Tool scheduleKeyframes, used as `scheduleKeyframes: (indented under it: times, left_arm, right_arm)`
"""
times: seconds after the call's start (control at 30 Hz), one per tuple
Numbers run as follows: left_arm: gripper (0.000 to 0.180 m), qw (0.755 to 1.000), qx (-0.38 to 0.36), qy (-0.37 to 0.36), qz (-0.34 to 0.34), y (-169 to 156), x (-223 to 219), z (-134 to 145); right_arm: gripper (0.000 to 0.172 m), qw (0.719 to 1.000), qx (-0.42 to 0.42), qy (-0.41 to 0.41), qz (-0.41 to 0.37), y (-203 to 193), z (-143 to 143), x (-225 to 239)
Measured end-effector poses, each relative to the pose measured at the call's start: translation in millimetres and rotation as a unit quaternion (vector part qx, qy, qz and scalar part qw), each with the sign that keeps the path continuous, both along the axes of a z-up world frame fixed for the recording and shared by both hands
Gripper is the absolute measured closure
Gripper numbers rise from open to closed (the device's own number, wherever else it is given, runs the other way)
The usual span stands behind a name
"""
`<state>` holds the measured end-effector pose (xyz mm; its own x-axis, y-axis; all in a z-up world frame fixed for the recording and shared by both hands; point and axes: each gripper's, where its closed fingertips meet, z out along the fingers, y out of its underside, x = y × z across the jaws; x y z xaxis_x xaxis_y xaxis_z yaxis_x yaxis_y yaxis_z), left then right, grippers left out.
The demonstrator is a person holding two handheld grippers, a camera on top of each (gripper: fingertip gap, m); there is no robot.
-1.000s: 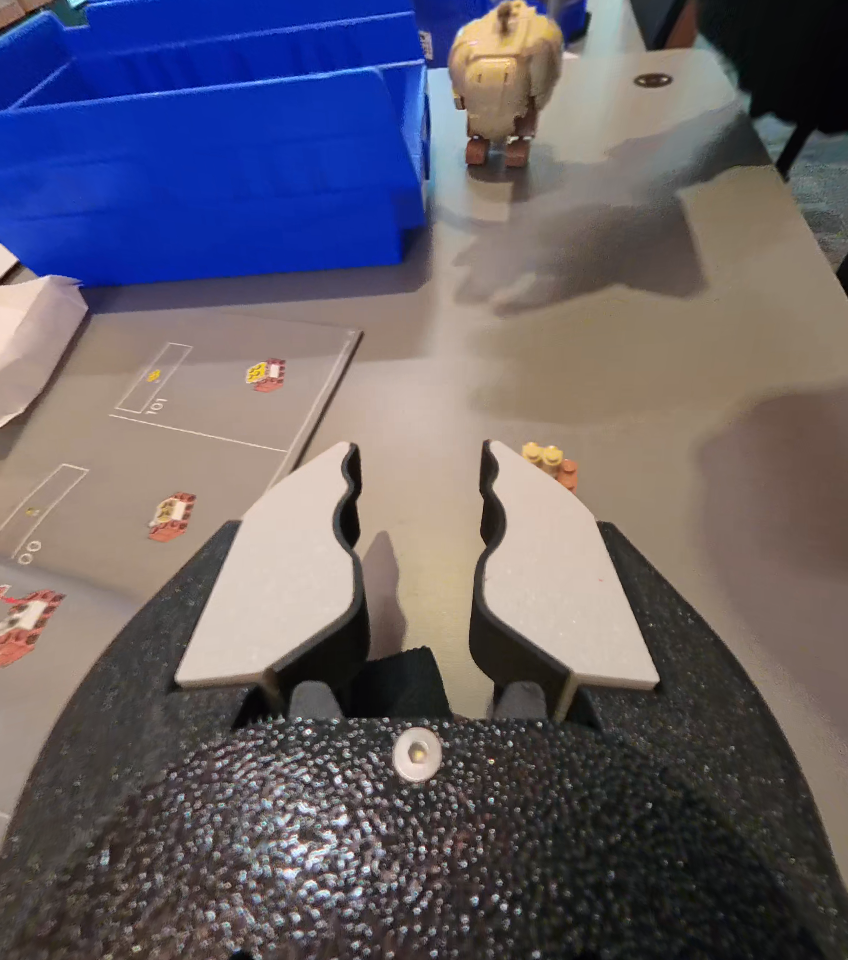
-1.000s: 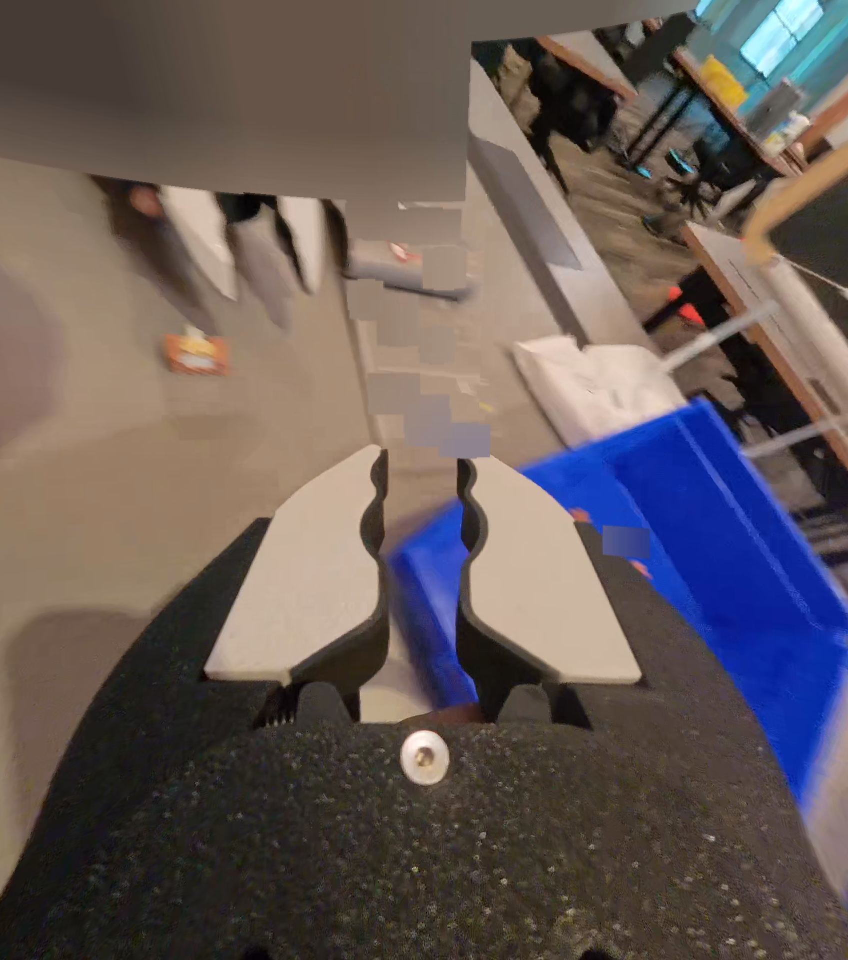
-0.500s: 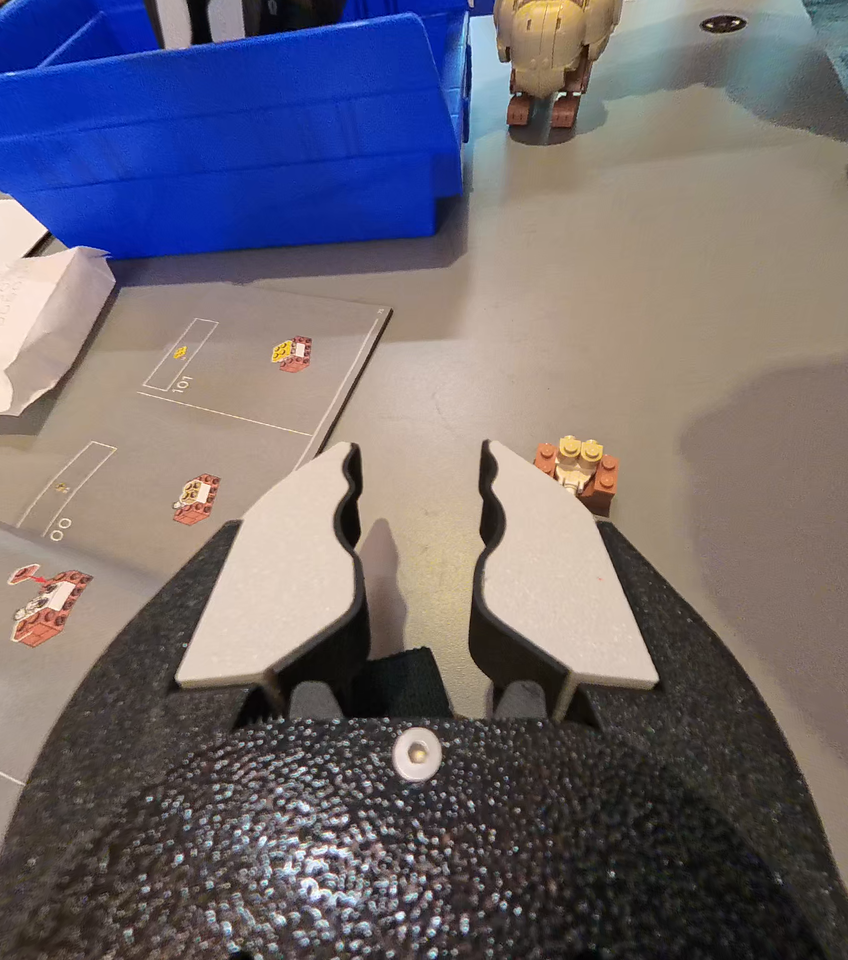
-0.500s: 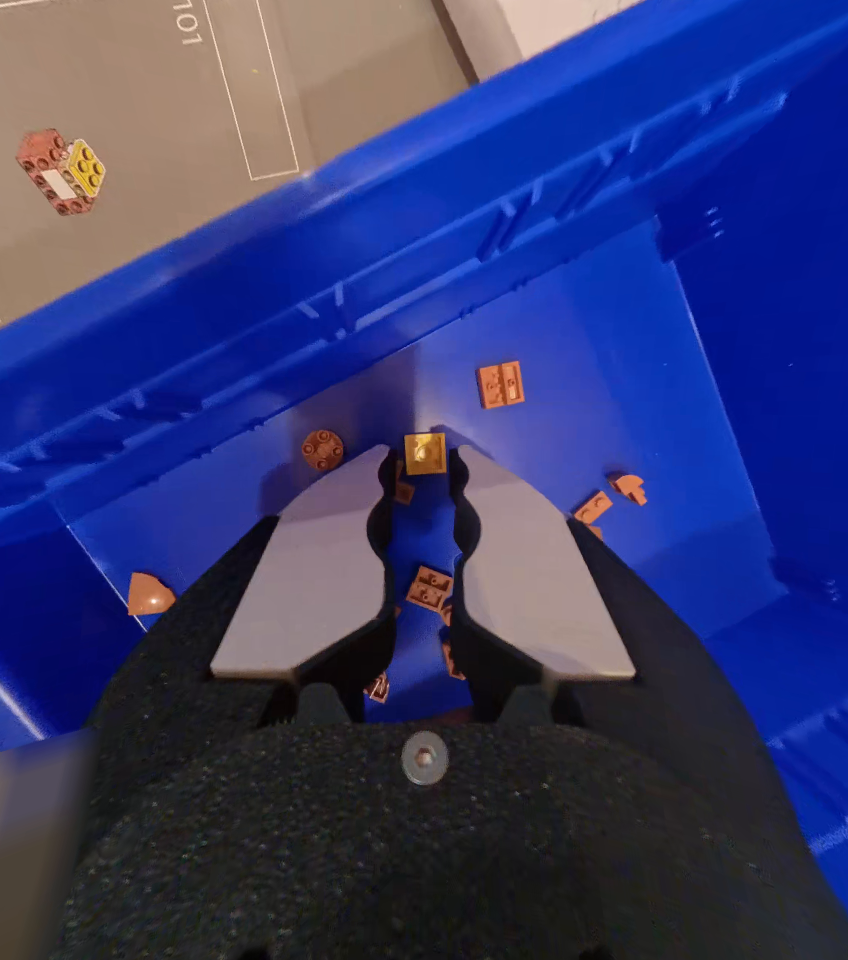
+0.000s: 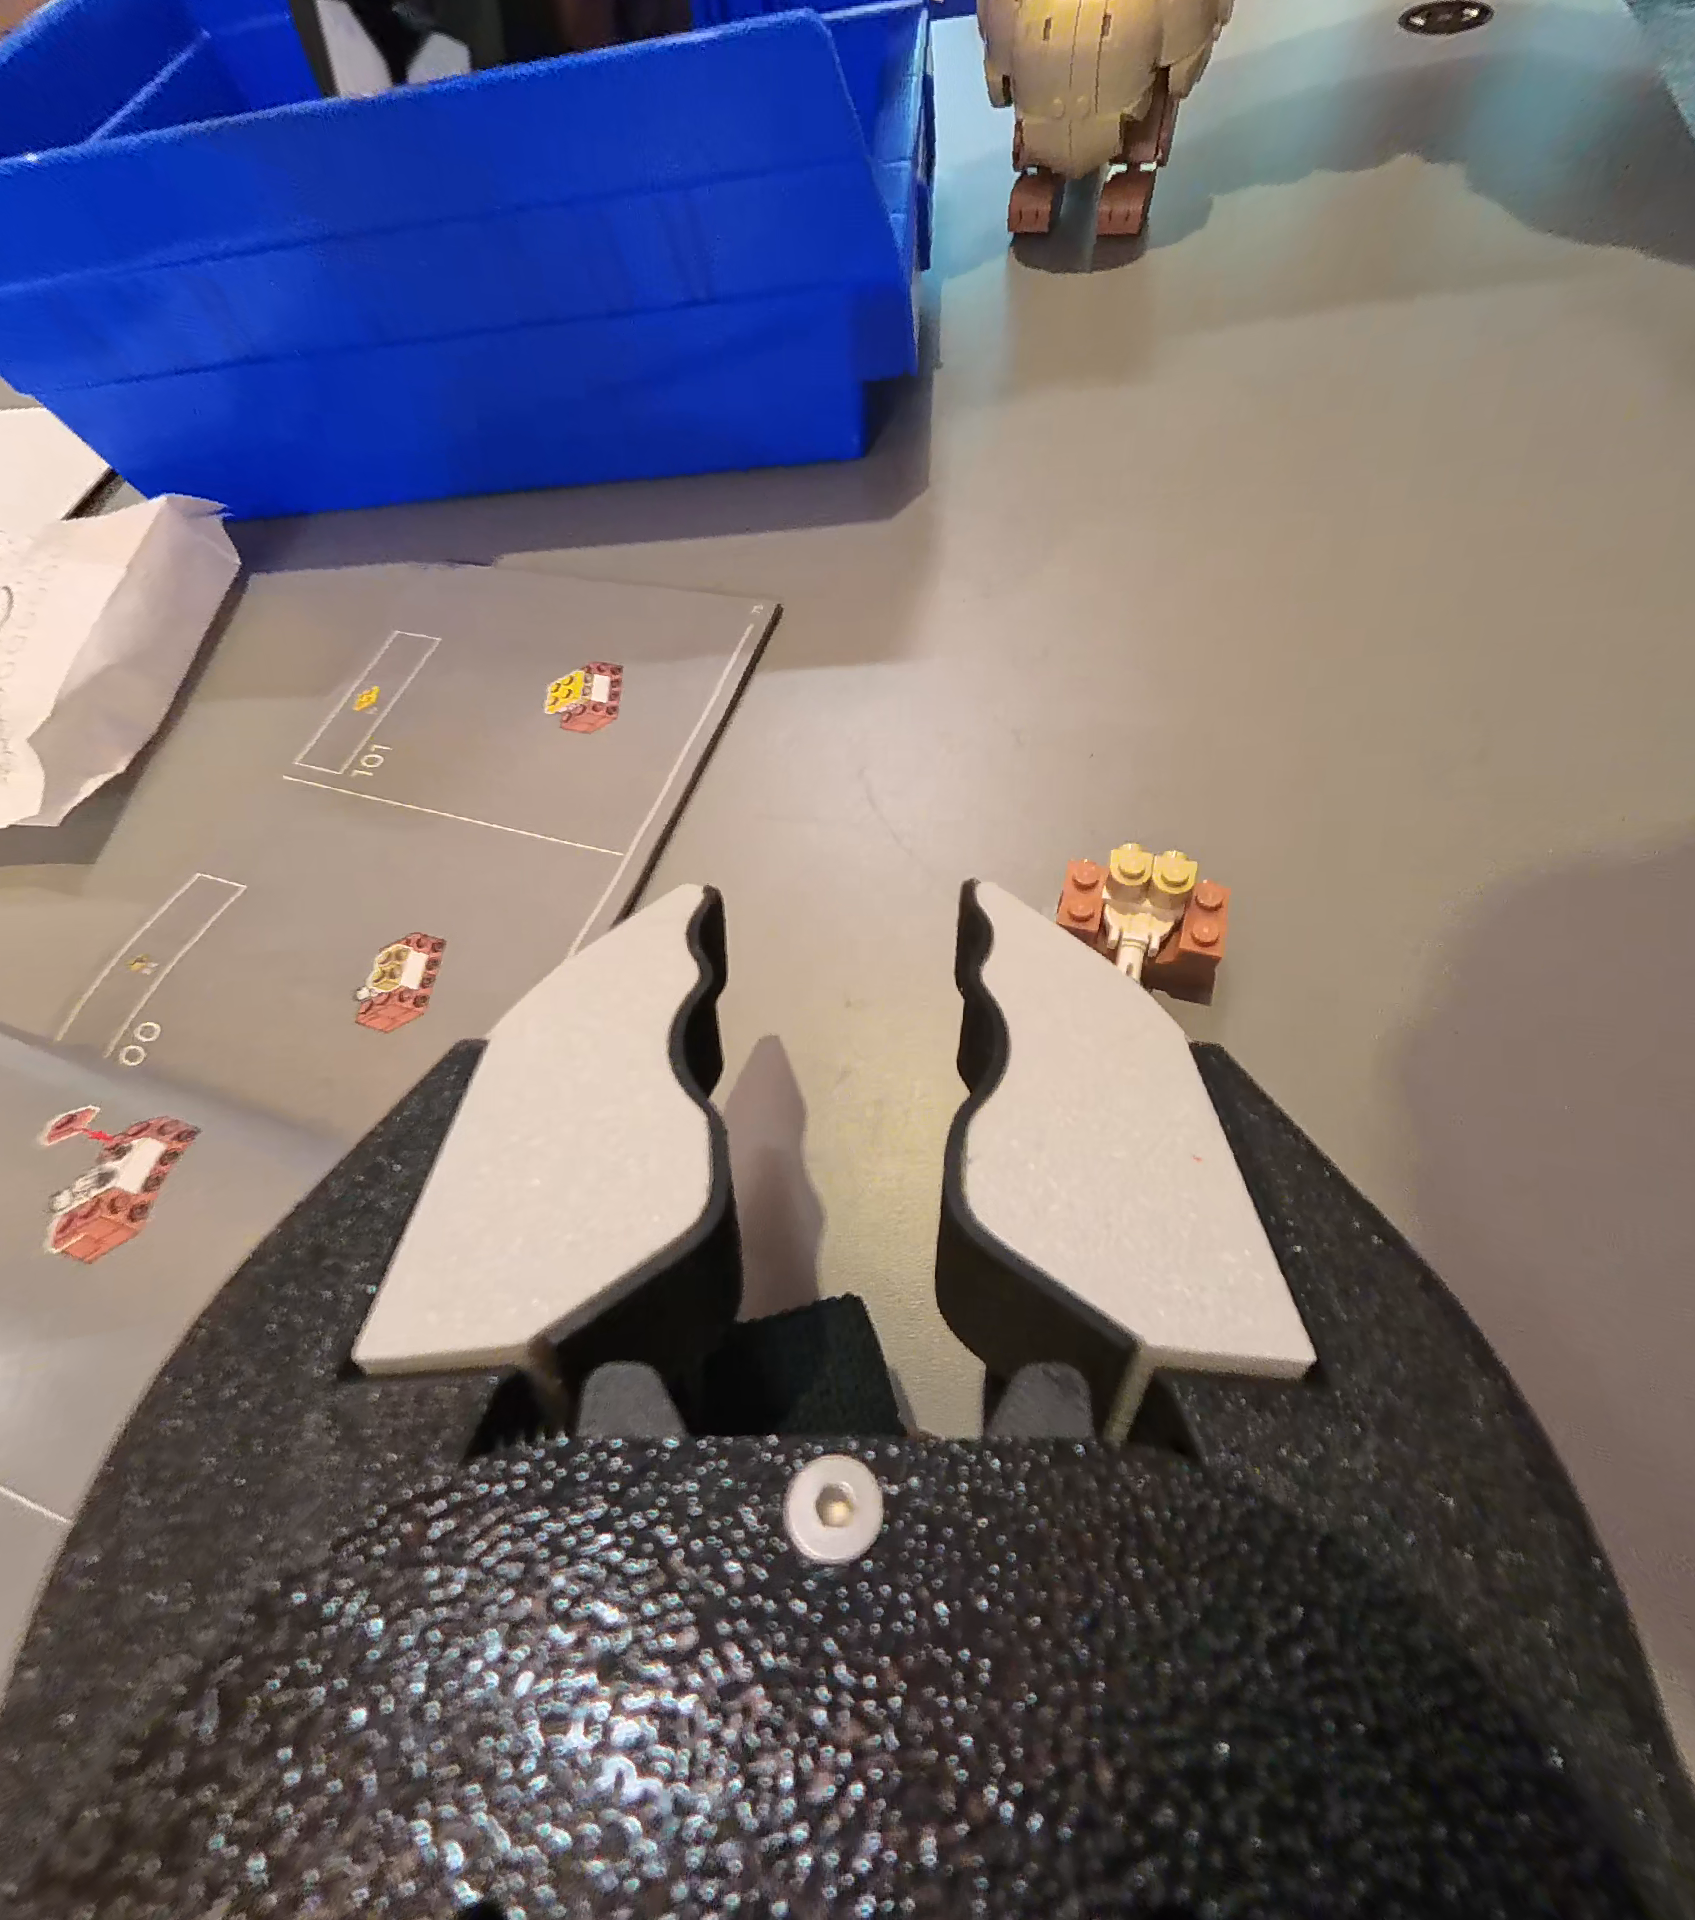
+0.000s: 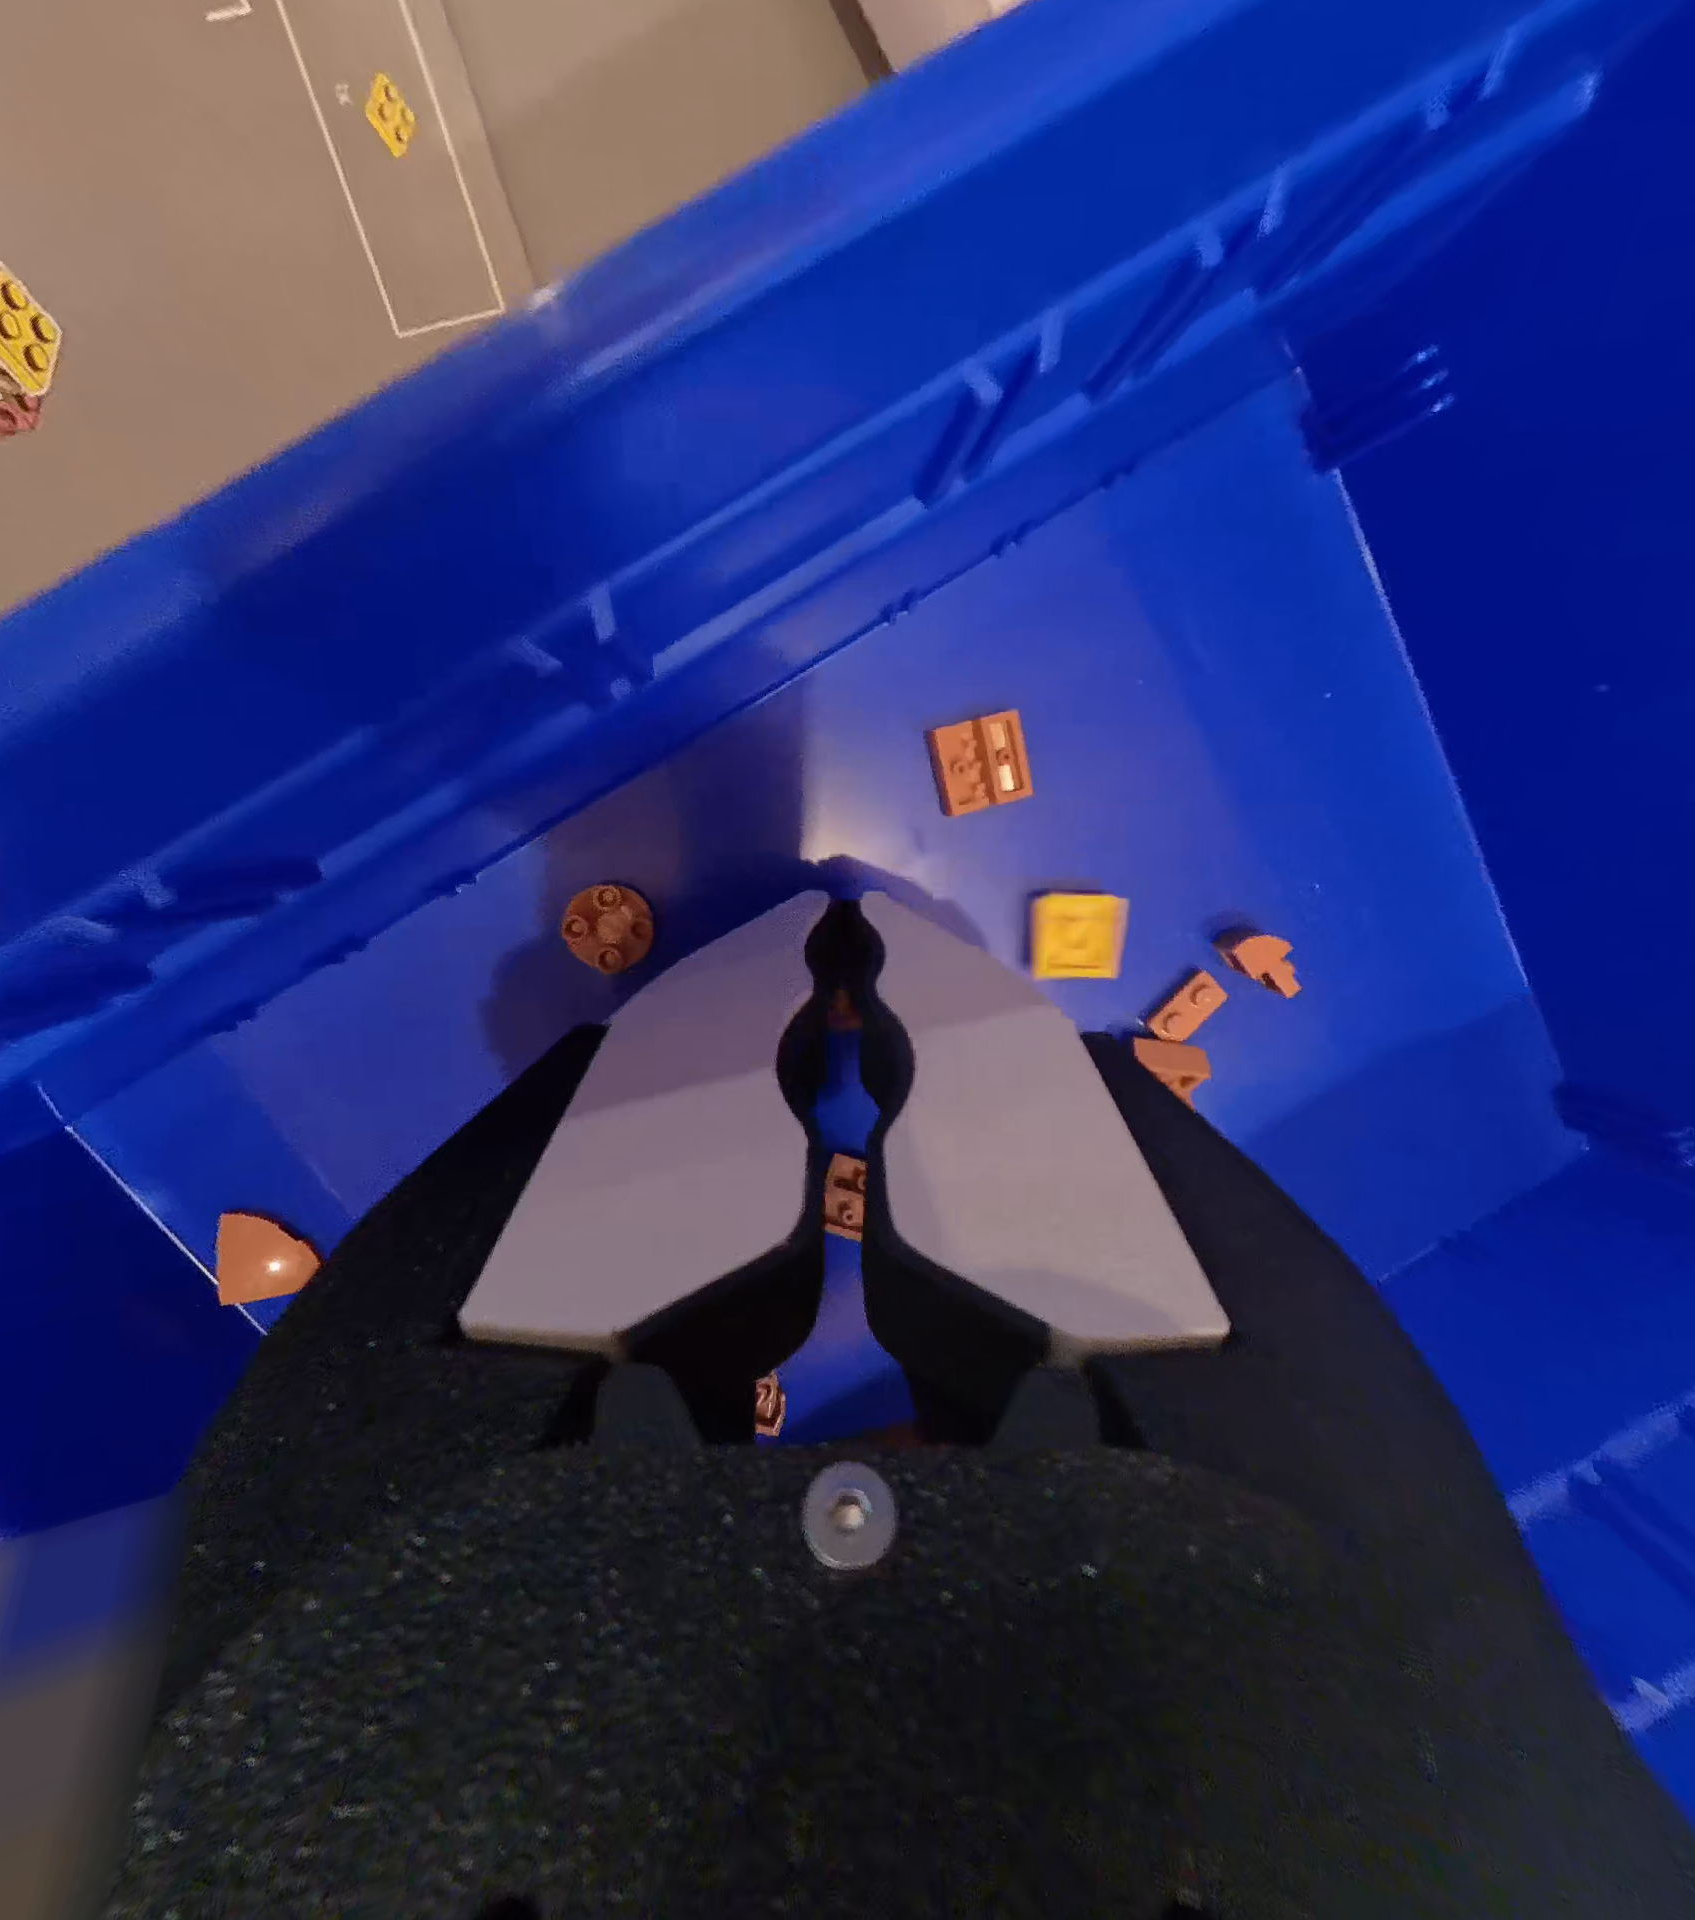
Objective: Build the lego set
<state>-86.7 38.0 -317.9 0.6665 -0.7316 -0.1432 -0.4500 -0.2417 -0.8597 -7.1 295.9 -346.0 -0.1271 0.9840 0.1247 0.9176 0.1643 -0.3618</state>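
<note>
My left gripper (image 5: pixel 835 904) is open and empty, low over the grey table (image 5: pixel 1290 623). A small brown brick assembly with tan studs (image 5: pixel 1144 925) stands on the table just right of its right fingertip, not touched. My right gripper (image 6: pixel 838 909) reaches down into a blue bin (image 6: pixel 614 499). Its fingertips meet, and I see nothing between them. A yellow square plate (image 6: pixel 1077 935) lies free on the bin floor just right of the tips. A round brown plate (image 6: pixel 607 928) lies to their left.
More brown pieces lie in the bin: a square plate (image 6: pixel 980 762), small ones (image 6: pixel 1186 1006) and a wedge (image 6: pixel 261 1270). In the left wrist view the blue bin (image 5: pixel 469 312), a tan brick figure (image 5: pixel 1092 94), an instruction sheet (image 5: pixel 469 769) and crumpled white paper (image 5: pixel 22 675) lie ahead. Across from one pair of fingers to the other is roughly 25 centimeters. The round brown plate (image 6: pixel 607 928) lies some 4 centimeters from my right tips, 25 centimeters from my left tips.
My right gripper swung down into the bin and closed its jaws. The yellow plate that was at its tips now lies to their right. The left gripper stayed open and shifted slightly.
</note>
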Motion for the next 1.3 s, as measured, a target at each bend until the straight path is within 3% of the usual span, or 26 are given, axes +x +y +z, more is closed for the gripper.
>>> scheduleKeyframes:
  times: [0.37,0.6,0.77,0.97,1.17,1.3]
  left_arm:
    - [0.140,1.000,0.006,0.012,0.000,-3.3,-0.7,-1.6]
    - [0.140,1.000,0.003,0.021,0.008,-1.4,-1.6,-4.2]
    - [0.141,1.000,-0.004,0.019,0.010,-0.4,-2.2,-5.0]
    - [0.141,1.000,-0.005,0.008,0.005,-1.5,-2.3,-2.7]
    - [0.141,1.000,-0.006,0.003,-0.002,-3.1,-1.3,-1.9]
    - [0.141,1.000,0.001,-0.008,0.003,-2.8,-3.1,1.7]
  right_arm:
    - [0.172,0.995,0.046,0.083,-0.039,3.8,52.2,20.7]
    - [0.171,0.997,0.069,0.041,-0.021,26.3,31.1,10.9]
    - [0.150,0.979,0.164,-0.051,0.107,68.3,14.2,2.7]
    - [0.141,0.972,0.090,-0.101,0.190,67.5,0.7,-4.0]
    - [0.154,0.978,0.029,-0.137,0.154,68.2,-7.5,0.1]
    - [0.154,0.983,0.035,-0.125,0.132,67.0,-6.6,1.0]
